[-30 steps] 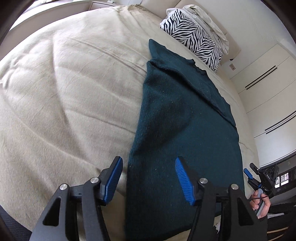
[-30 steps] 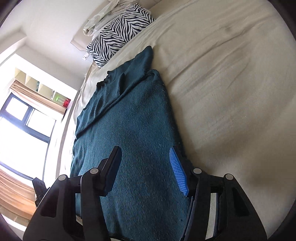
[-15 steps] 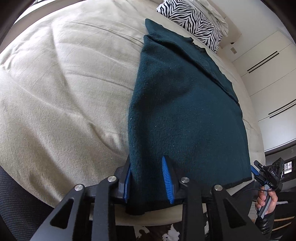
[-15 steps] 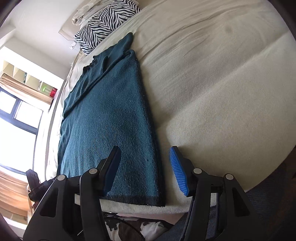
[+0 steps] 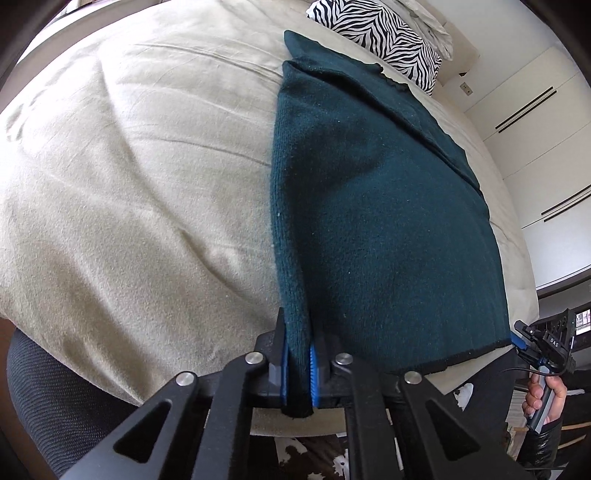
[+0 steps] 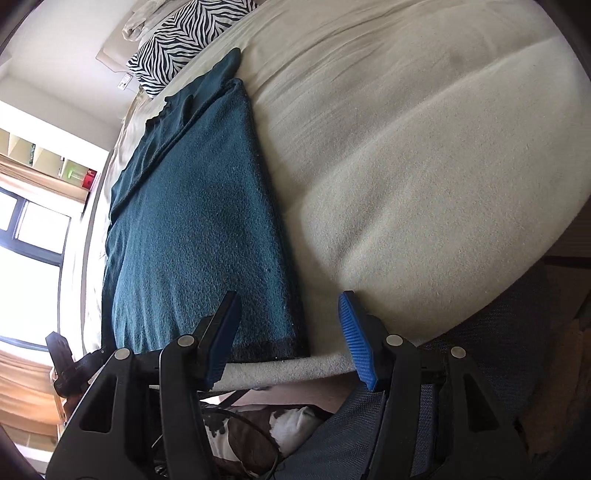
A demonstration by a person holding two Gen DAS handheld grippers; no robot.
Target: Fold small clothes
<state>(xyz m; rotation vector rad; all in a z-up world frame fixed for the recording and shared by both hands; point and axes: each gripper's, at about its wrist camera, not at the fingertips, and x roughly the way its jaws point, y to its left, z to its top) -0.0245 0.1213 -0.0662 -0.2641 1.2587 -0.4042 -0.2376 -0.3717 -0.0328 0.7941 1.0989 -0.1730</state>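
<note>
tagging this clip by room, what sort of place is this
Most likely a bedroom: a wide bed under a beige cover, a zebra-print pillow at its head, and white cupboard doors along the wall.

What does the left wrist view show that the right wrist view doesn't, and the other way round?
Only the left wrist view: the left gripper shut on the near left corner of the dark green sweater, plus white cupboard doors and the hand holding the other gripper. Only the right wrist view: the right gripper with its jaws apart straddling the sweater's near right corner, not yet pinching it, plus a window. Both: the sweater on the beige bed and the zebra pillow.
</note>
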